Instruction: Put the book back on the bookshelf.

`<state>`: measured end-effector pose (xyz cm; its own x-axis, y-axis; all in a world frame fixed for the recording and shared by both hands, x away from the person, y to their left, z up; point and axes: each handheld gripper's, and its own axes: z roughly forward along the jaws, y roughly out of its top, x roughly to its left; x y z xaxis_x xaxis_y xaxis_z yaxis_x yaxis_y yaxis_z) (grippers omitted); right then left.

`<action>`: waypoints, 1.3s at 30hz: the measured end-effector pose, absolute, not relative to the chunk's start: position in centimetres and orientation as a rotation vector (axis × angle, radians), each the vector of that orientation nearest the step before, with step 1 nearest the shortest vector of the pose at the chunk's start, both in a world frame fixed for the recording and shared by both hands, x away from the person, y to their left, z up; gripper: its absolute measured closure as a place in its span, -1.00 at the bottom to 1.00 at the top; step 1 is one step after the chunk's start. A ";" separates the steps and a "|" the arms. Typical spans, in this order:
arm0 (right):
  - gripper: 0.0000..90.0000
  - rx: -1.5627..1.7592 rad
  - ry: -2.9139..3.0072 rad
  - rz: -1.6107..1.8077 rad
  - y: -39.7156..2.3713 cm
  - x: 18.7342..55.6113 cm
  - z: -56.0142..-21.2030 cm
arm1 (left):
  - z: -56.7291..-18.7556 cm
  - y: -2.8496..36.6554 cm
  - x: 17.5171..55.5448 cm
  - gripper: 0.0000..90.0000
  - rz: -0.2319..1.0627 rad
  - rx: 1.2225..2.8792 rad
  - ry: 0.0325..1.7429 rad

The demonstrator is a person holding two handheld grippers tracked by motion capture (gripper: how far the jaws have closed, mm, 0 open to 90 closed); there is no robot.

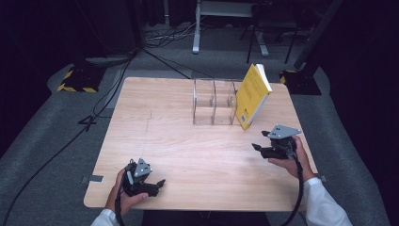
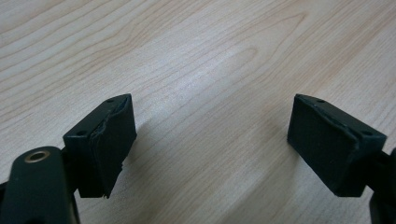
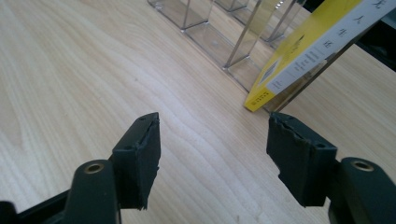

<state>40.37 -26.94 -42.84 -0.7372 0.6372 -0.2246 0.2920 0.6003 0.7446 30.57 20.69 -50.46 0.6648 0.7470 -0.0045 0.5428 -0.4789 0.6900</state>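
- The yellow book (image 1: 252, 95) stands tilted in the right-hand end of the clear acrylic divider rack (image 1: 214, 102), leaning out to the right over the wooden table (image 1: 188, 150); its lower corner rests by the rack's front edge
- The right gripper (image 1: 259, 149) sits just short of the book, jaws spread with nothing between them; in the right gripper view the book's bottom corner (image 3: 261, 99) lies ahead and between the jaws
- As I judge it, the work in hand is seating the book in the rack; a good move is to nudge it upright by the spine edge, slowly, so the light rack does not slide
- The left gripper (image 1: 157, 184) rests near the table's front edge, well apart from the book, jaws spread and empty
- Hard to make out: which slot holds the book's foot; the rack's clear walls blur together; the cover print is too small to read
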 end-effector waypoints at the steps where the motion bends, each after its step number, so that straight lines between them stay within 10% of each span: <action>1: -0.21 0.721 2.362 0.971 -27.0 40.1 -42.9 | -50.5 20.7 30.6 -0.65 0.391 2.204 0.991; 39: -0.34 0.830 2.362 0.938 -31.8 35.5 -46.5 | -50.5 20.7 30.6 -0.65 0.392 2.204 0.992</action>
<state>35.52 -31.80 -46.47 -0.7098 0.6775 -0.1927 0.3608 0.5847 0.7266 30.56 20.69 -50.46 0.6642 0.7476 -0.0039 0.5428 -0.4786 0.6902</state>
